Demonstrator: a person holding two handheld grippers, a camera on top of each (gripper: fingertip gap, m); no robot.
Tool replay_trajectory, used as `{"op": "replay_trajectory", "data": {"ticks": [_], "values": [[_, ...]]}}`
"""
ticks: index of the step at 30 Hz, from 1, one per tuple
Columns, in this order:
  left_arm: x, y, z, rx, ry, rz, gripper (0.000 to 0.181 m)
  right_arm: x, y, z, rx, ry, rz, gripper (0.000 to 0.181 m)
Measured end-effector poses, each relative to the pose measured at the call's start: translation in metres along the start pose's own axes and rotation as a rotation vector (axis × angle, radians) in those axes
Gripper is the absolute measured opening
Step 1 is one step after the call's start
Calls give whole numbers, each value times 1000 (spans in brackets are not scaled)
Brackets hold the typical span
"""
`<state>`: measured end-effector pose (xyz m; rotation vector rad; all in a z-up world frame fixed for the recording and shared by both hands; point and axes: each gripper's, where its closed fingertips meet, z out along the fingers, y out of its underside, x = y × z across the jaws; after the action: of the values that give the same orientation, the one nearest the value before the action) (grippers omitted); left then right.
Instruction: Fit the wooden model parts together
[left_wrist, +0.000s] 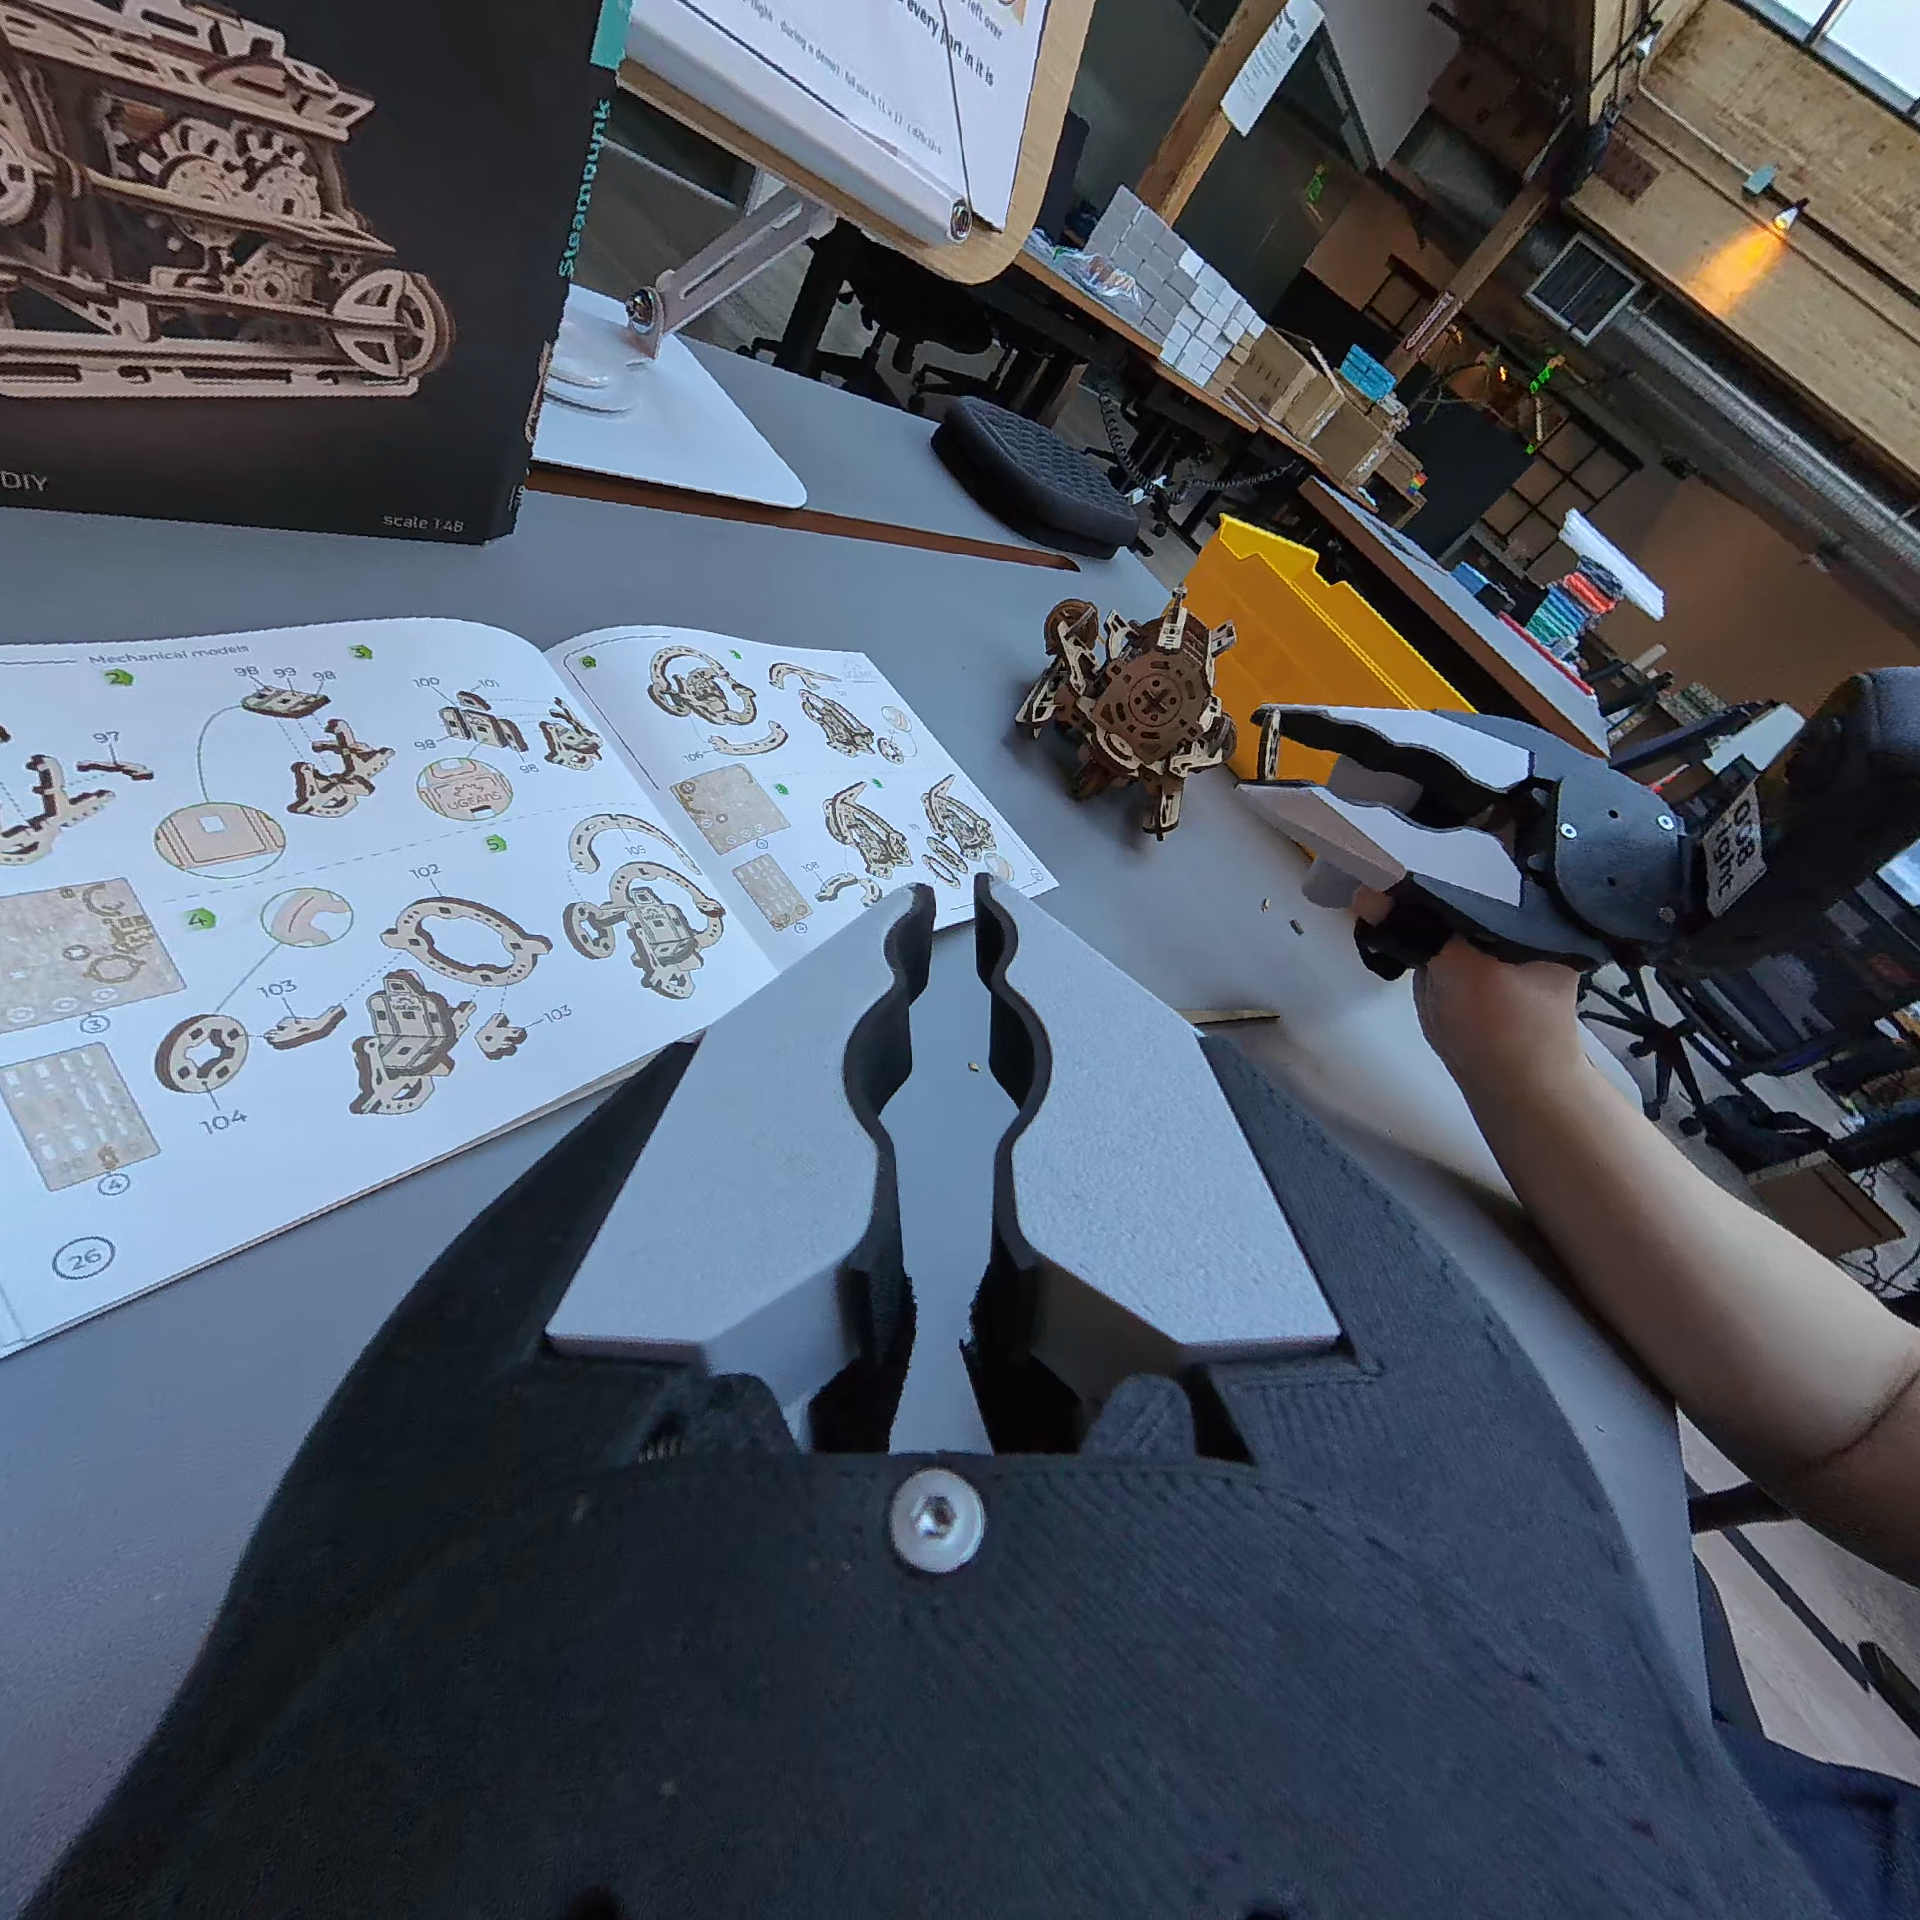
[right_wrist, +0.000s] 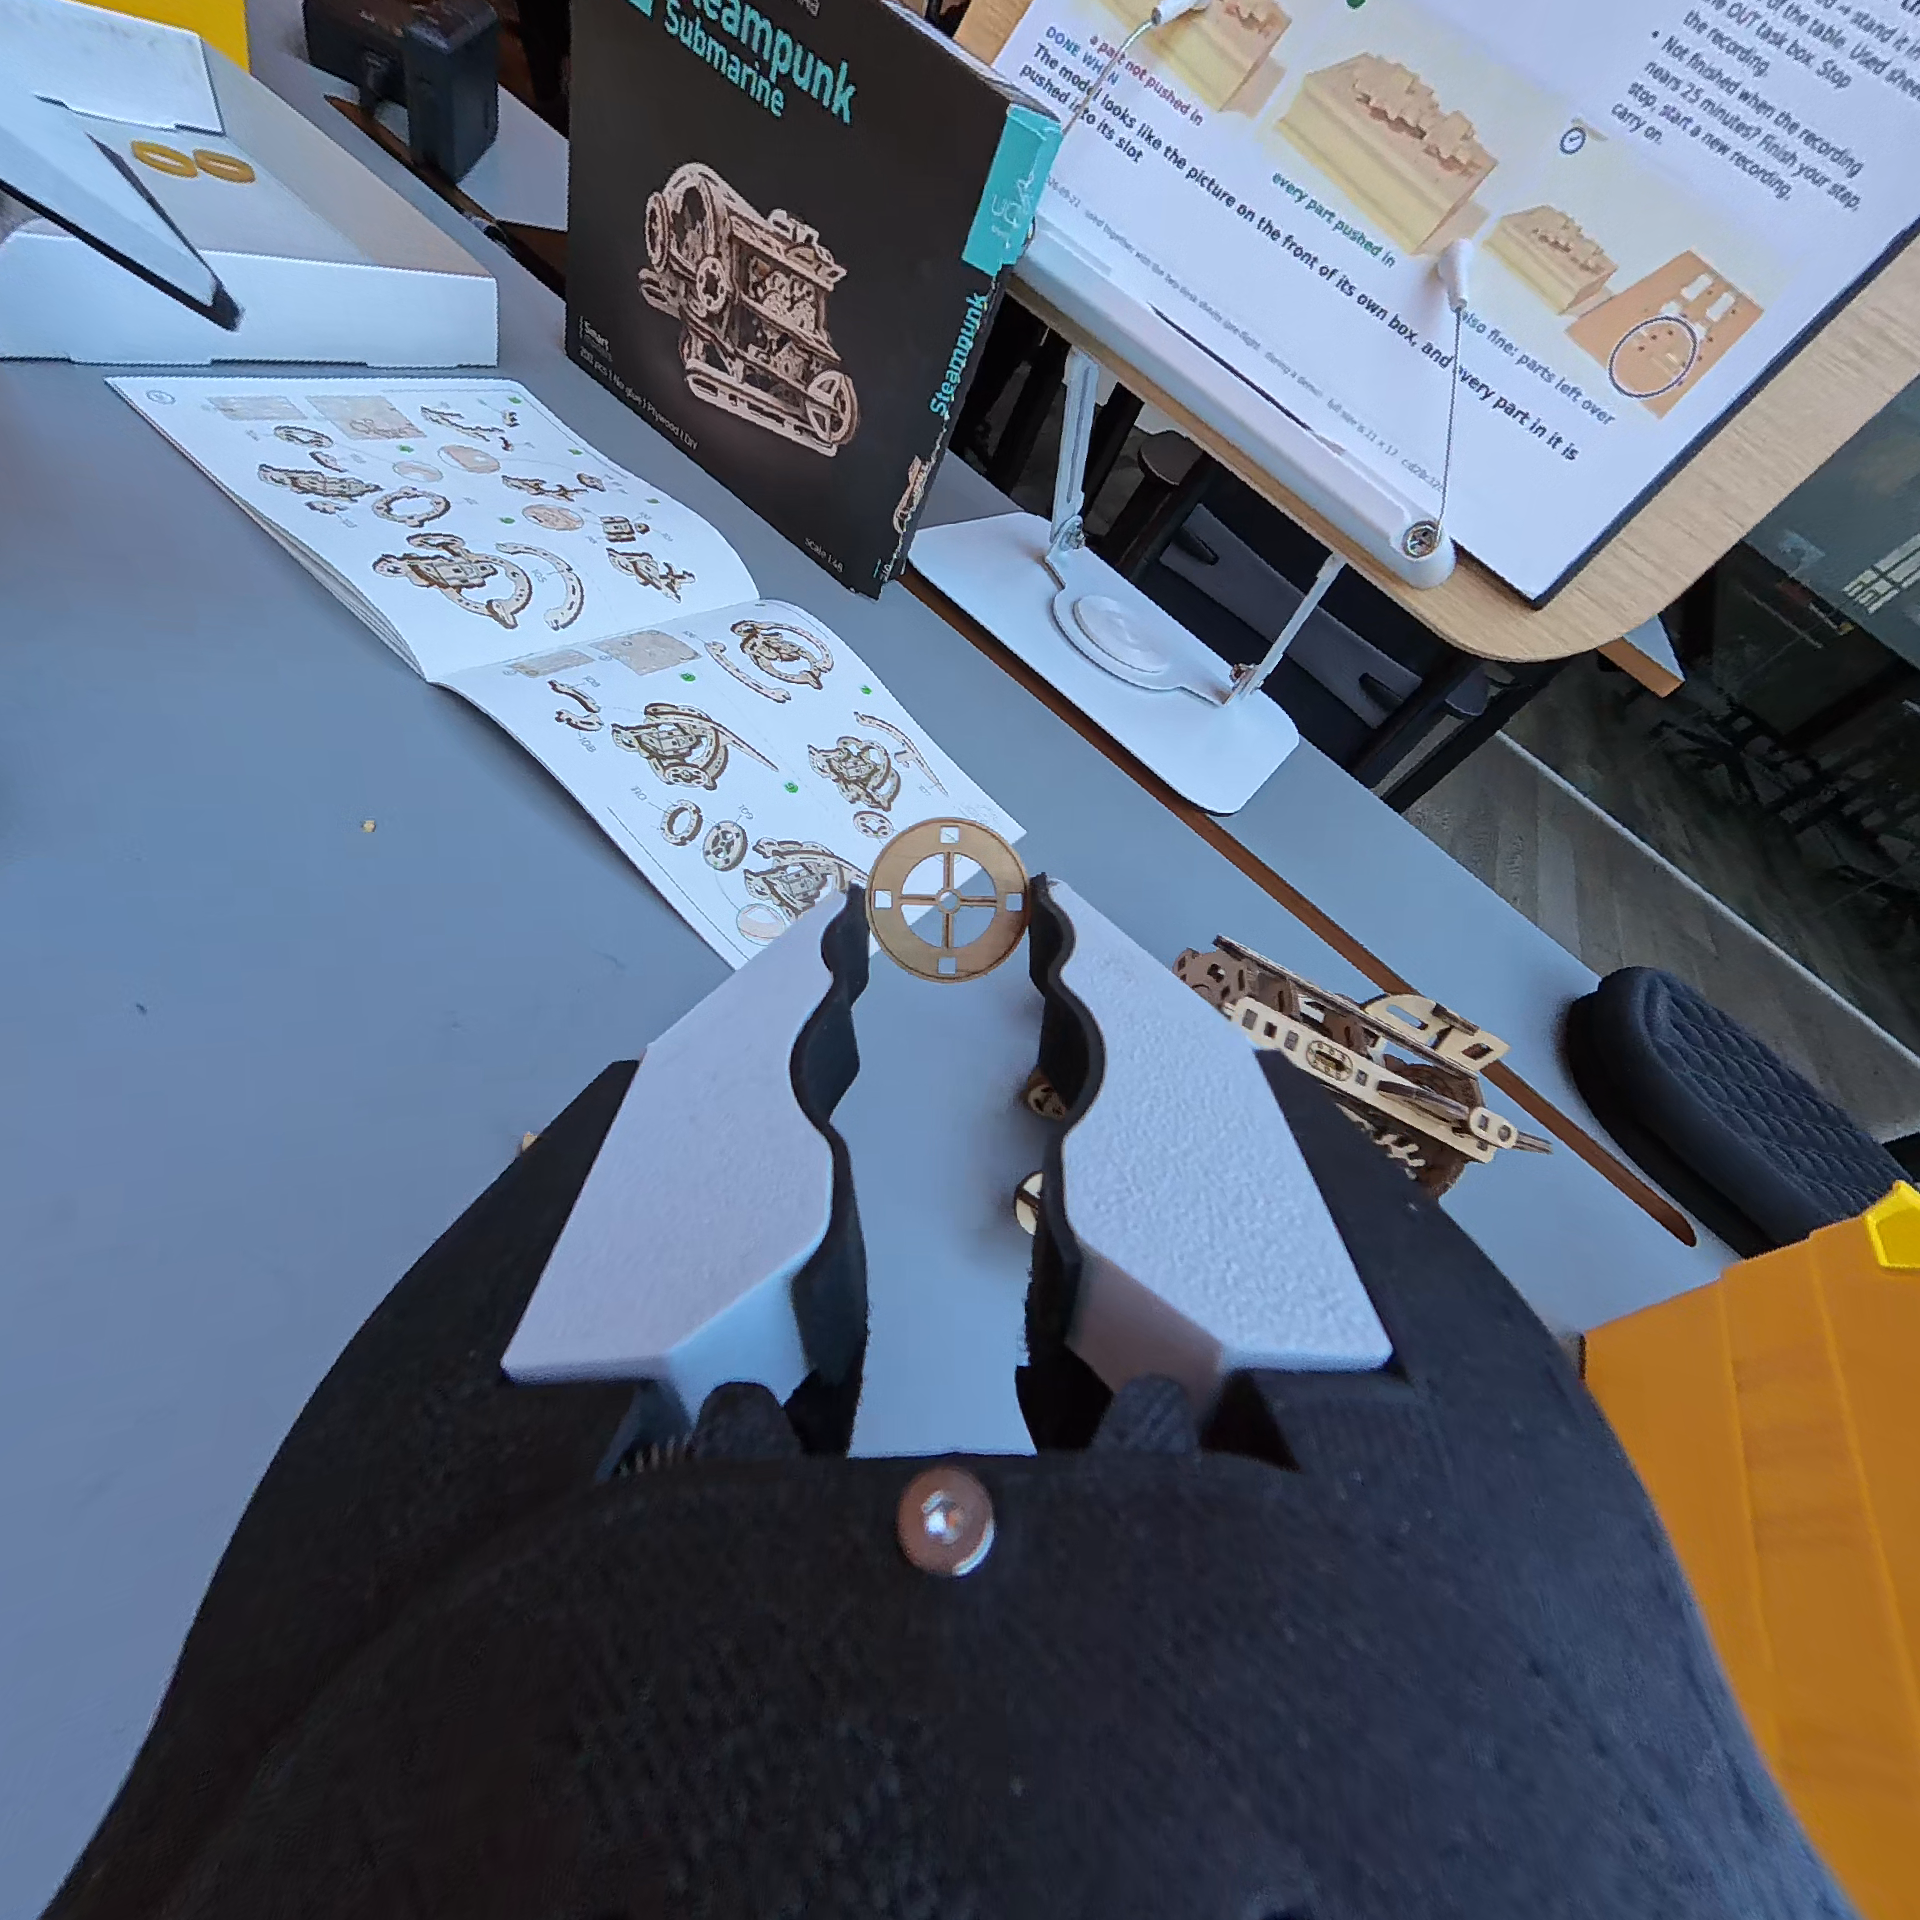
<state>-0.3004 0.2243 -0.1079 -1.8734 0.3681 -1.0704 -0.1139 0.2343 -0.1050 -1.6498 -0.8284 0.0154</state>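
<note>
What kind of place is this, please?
Probably a shared workshop or lab: long tables stacked with cardboard boxes, exposed ceiling ducts, and a grey worktable holding an instruction booklet.

wooden disc (right_wrist: 948, 900): round, cross-spoked, upright, pinched at fingertips | wooden model (left_wrist: 1132, 709): part-built, resting on grey table
</note>
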Motion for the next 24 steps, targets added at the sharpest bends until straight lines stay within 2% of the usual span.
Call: {"op": "replay_trajectory", "data": {"ticks": [19, 21, 24], "values": [[1, 2, 1, -10, 10, -2, 5, -25, -12, -3, 19, -59, -47, 30], [8, 1, 2, -14, 50, 12, 5, -30, -15, -3, 20, -56, -83, 30], [34, 2, 2, -49, 200, 39, 9, -35, -13, -2, 5, -62, -120, 30]]}}
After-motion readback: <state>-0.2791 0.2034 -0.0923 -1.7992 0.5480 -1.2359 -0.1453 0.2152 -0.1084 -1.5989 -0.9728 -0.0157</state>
